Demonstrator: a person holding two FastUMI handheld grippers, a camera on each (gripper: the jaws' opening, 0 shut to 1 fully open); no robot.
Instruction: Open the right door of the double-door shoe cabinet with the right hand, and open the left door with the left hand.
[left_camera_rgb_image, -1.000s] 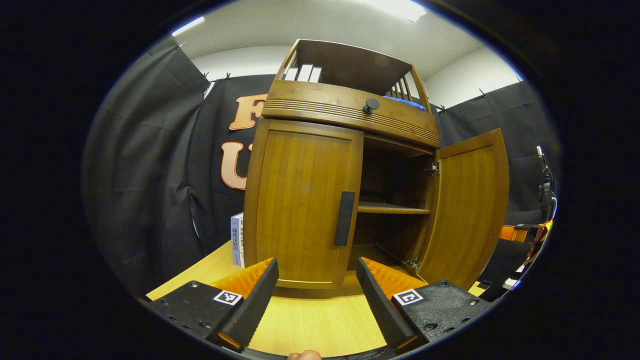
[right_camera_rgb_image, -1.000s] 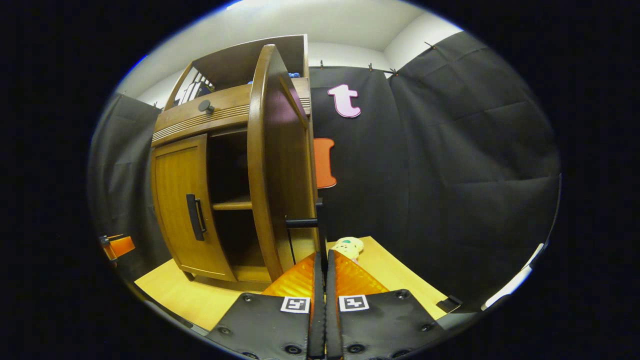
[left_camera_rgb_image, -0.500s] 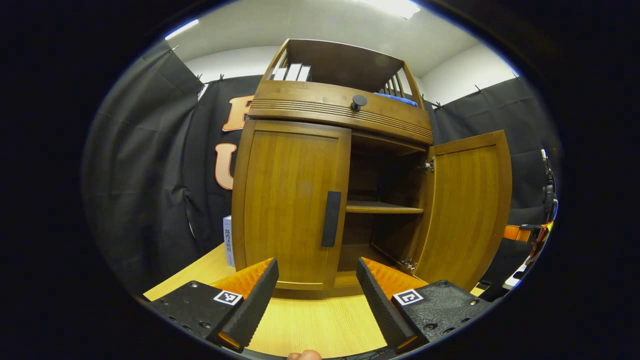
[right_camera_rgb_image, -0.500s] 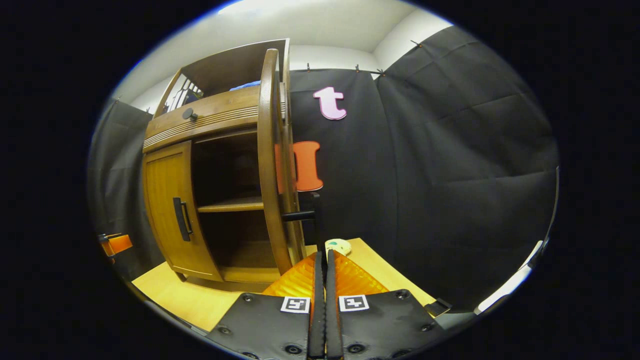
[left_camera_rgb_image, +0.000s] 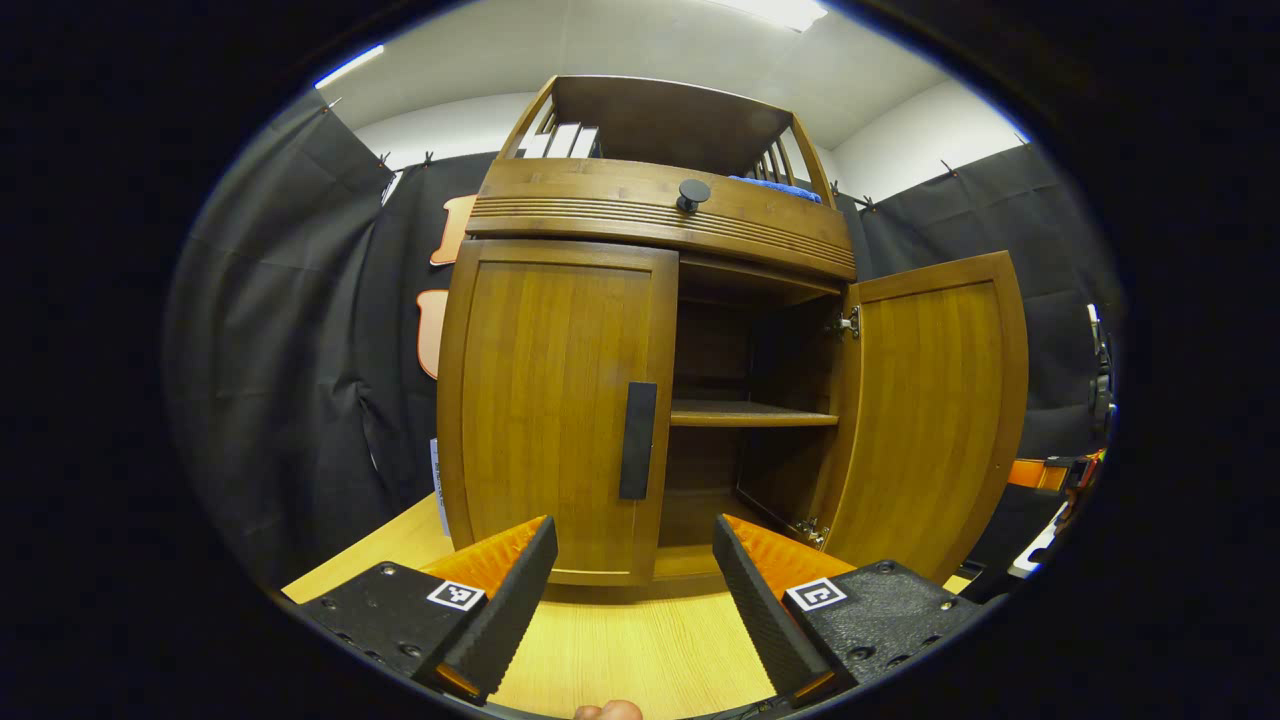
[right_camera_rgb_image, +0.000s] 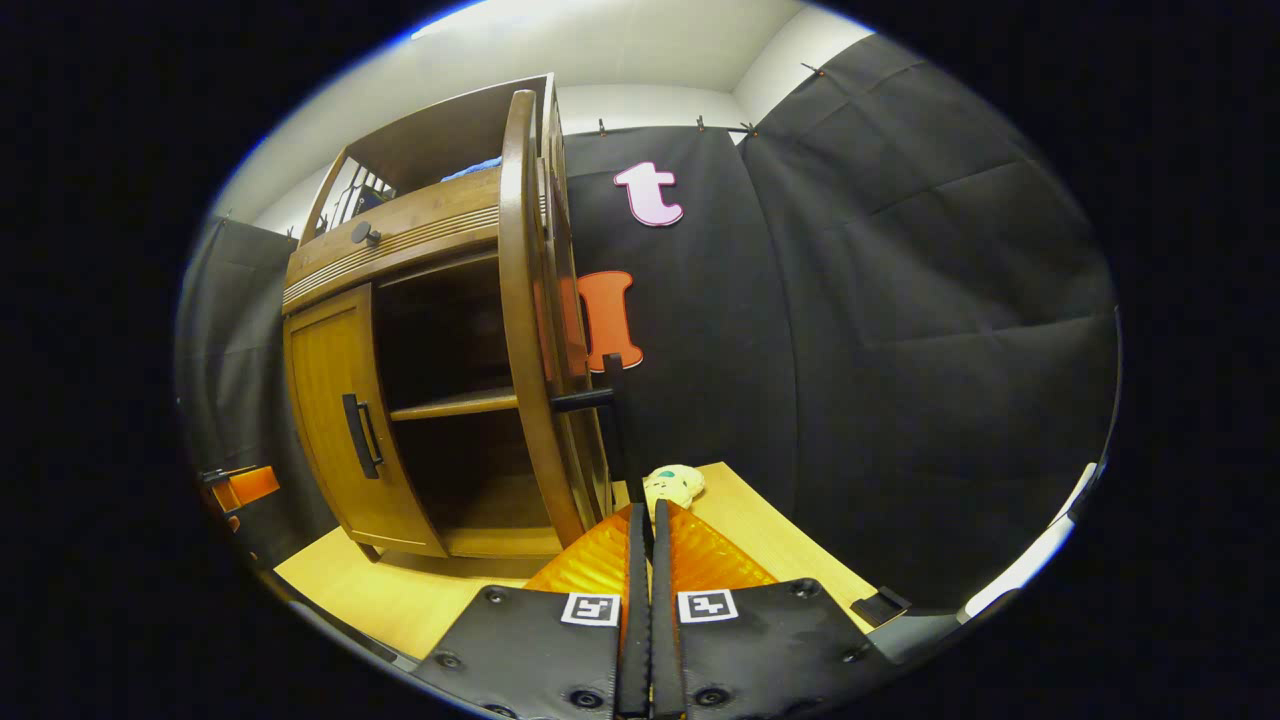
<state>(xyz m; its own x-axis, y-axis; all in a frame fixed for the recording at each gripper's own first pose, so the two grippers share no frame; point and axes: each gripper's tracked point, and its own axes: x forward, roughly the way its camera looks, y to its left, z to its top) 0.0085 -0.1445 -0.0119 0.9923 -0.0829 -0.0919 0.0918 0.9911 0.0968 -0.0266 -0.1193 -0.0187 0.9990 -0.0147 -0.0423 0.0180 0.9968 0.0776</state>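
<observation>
Left gripper view: left gripper (left_camera_rgb_image: 635, 575) is hovering spread wide, the closed left door (left_camera_rgb_image: 555, 410) and its black handle (left_camera_rgb_image: 637, 440) just ahead. Right gripper view: right gripper (right_camera_rgb_image: 643, 540) is pinching the right door's handle (right_camera_rgb_image: 612, 420), the right door (right_camera_rgb_image: 530, 330) standing open ahead-left.

No readable words or numbers appear. Each claw carries small black-and-white square marker tags (left_camera_rgb_image: 456, 594) near its fingers, patterns rather than text. A white book spine (left_camera_rgb_image: 437, 486) beside the cabinet (left_camera_rgb_image: 550, 400) bears print too small to read.
</observation>
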